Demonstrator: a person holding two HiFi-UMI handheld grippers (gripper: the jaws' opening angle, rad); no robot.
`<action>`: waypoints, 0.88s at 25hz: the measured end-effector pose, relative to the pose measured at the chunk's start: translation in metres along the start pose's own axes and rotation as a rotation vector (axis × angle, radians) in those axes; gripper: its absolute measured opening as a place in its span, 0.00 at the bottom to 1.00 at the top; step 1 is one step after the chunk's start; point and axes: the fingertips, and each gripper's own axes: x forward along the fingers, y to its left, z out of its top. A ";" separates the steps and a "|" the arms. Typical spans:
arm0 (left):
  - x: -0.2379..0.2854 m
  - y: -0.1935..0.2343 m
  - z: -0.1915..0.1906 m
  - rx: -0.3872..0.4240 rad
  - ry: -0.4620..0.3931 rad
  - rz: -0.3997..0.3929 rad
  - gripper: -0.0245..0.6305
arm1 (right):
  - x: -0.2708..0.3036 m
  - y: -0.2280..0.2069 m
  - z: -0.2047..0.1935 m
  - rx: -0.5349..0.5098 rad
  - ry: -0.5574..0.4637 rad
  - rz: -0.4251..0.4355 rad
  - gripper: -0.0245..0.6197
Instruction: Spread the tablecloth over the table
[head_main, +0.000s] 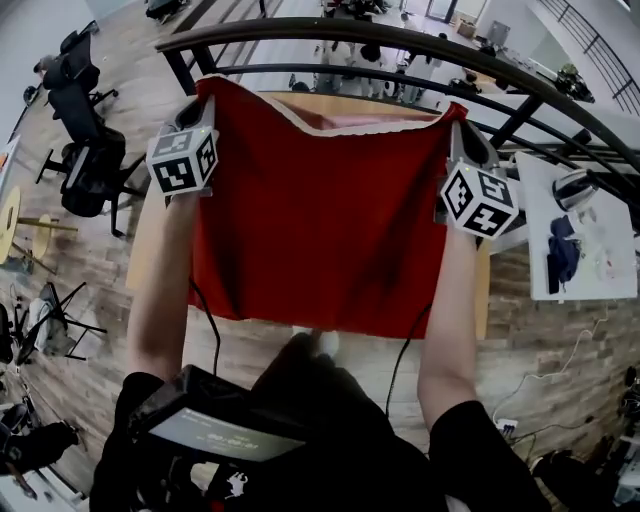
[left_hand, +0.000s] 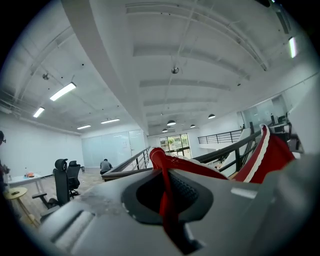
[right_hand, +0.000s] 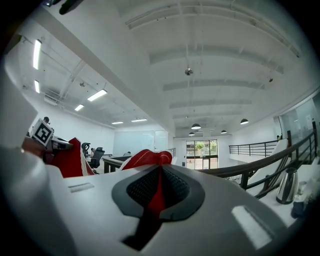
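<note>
A red tablecloth (head_main: 320, 220) with a pale hem hangs stretched between my two grippers, above a light wooden table (head_main: 483, 292) that it mostly hides. My left gripper (head_main: 205, 100) is shut on the cloth's far left corner, and the red fabric (left_hand: 167, 200) runs pinched between its jaws. At the far right corner my right gripper (head_main: 455, 118) is shut on the cloth too; a fold of red fabric (right_hand: 152, 192) sits clamped between the dark pads. The cloth's near edge droops toward the person's body.
A dark curved railing (head_main: 400, 45) runs just beyond the table. Black office chairs (head_main: 85, 150) stand at the left. A white side table (head_main: 580, 235) with a kettle and small items stands at the right. Cables hang from both grippers.
</note>
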 end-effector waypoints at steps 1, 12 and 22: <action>0.014 0.007 -0.003 0.008 0.010 0.007 0.05 | 0.013 -0.007 -0.001 -0.005 0.005 -0.011 0.06; 0.206 0.062 0.002 0.123 0.024 0.001 0.05 | 0.182 -0.074 -0.013 -0.220 0.060 -0.149 0.06; 0.408 0.054 -0.111 0.143 0.165 -0.059 0.05 | 0.340 -0.124 -0.143 -0.229 0.228 -0.197 0.06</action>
